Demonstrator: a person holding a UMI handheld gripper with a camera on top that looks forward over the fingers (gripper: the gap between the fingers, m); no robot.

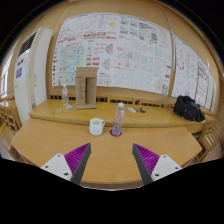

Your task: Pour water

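Observation:
A clear water bottle with a pink cap and pink base (118, 119) stands upright on the wooden table (110, 150), well beyond my fingers. A white mug (96, 126) stands just left of it, a small gap between them. My gripper (111, 160) is open and empty, its purple pads (77, 157) spread wide above the near part of the table. Nothing is between the fingers.
A second wooden table (60, 112) stands behind, with a clear bottle (66, 97) and a cardboard box (87, 85) on it. A black bag (188, 108) lies at the far right. Posters cover the back wall (120, 50). Chairs stand at both sides.

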